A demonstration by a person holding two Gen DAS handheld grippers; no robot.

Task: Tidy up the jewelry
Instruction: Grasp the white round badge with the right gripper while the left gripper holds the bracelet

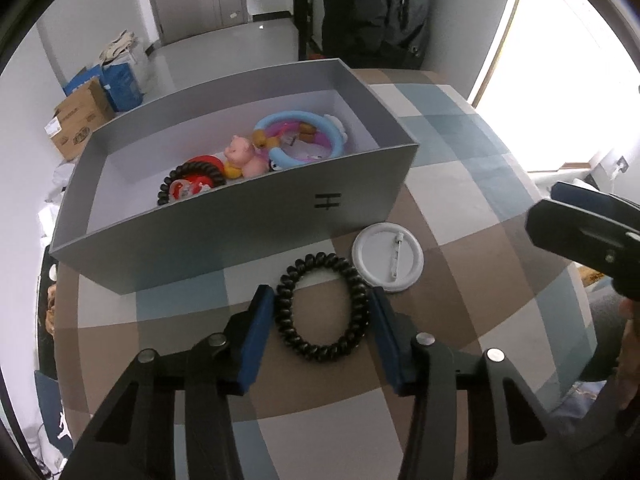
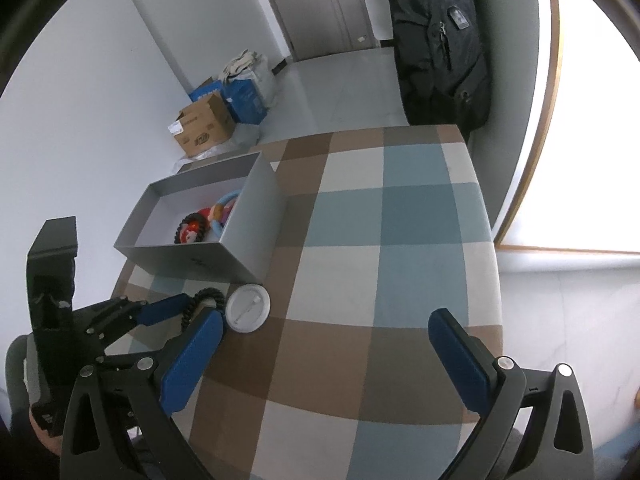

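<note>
Checked table [image 1: 460, 200], beneath both grippers; grey box [image 1: 248, 220] just beyond the left fingertips, holding a blue ring [image 1: 300, 138], pink pig [image 1: 244, 156], red item [image 1: 200, 184] and a black coil [image 1: 176, 184]. Left gripper [image 1: 322, 312]: fingers [image 1: 256, 336] set moderately apart around a black coil tie [image 1: 322, 306] lying flat on the table, the pads close against its two sides, though firm contact cannot be told; white badge [image 1: 387, 257], pin side up, just ahead and right of the right finger, touching the tie. Right gripper [image 2: 332, 360]: fingers [image 2: 460, 364] wide apart, holding nothing, over bare cloth with the badge beyond its left finger
</note>
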